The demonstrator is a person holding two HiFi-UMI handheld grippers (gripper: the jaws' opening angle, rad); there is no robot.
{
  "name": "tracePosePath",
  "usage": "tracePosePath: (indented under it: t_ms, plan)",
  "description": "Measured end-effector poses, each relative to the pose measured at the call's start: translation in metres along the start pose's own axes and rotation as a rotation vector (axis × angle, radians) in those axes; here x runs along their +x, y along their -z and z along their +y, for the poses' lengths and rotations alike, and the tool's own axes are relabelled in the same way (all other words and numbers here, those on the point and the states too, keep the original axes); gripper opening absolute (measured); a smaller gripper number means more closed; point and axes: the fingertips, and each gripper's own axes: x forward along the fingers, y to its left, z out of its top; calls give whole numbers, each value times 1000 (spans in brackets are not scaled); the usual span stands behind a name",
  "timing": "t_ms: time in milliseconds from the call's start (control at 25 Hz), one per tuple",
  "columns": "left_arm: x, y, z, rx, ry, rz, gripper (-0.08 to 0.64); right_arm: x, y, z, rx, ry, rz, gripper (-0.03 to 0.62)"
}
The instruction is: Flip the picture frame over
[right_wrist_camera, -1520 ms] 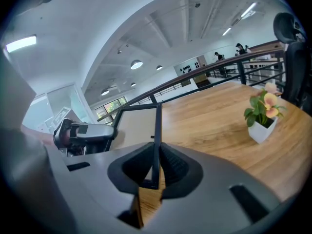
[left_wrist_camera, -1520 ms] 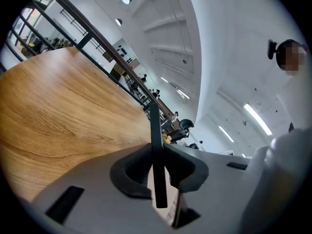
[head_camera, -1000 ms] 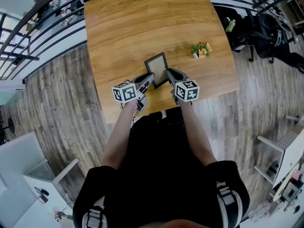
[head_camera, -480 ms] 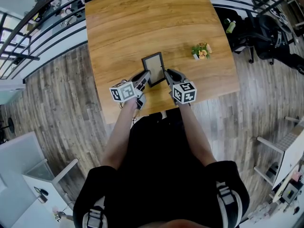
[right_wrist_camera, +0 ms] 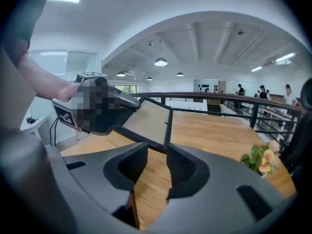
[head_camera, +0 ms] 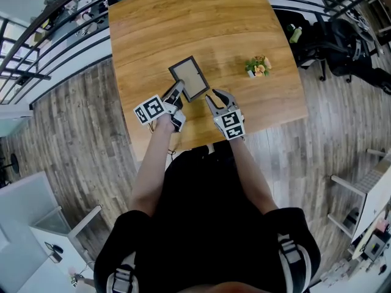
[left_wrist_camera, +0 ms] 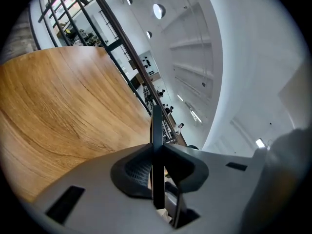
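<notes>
1. Clamped tight in the left gripper (left_wrist_camera: 157, 162): the thin edge of the picture frame (left_wrist_camera: 157, 130), seen edge-on as a narrow black strip pinched between two matte grey pads with fine ribbing.
2. Held clear of the table (head_camera: 183, 23) and tilted, gripped along its near-left edge only. A flat rectangle, with a slim dark border around a pale grey-tan panel that faces up toward the head camera.
3. Parted at the right gripper (head_camera: 215, 97), the jaws just opened wider and nothing between the grooved grey pads. Near corner of the frame just beyond their tips, with no grip on it.
4. Topped on each gripper with a cube of black-and-white square markers, bare forearms reaching in from below.
5. Underneath, a smooth honey-coloured wooden tabletop with long, flowing grain lines and softly rounded corners.
6. Well off to the right of the frame, standing on the table: a small bunch of flowers (head_camera: 259, 65) — green leaves, peach and orange blooms.
7. Around the table, a floor (head_camera: 73, 139) of grey-brown planks, matte and streaked.
8. Farther out, a black metal railing (right_wrist_camera: 219, 97) of thin round bars, curving past the table's far side.
</notes>
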Motion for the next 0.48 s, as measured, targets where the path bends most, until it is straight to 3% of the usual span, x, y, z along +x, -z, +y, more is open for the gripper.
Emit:
tracePosePath:
  t_ms: [120,280,480]
  plan:
    - [6,0,-7,-34,8,0,83,1,-5,4,-78,13,10,157]
    - [10,9,-14,-80,5,15,83,-4,-6,-3,-190,100,21,178]
    - [12,12,-12,-150,-17,-10,83,-9,-8,-7,-284,152,21,181]
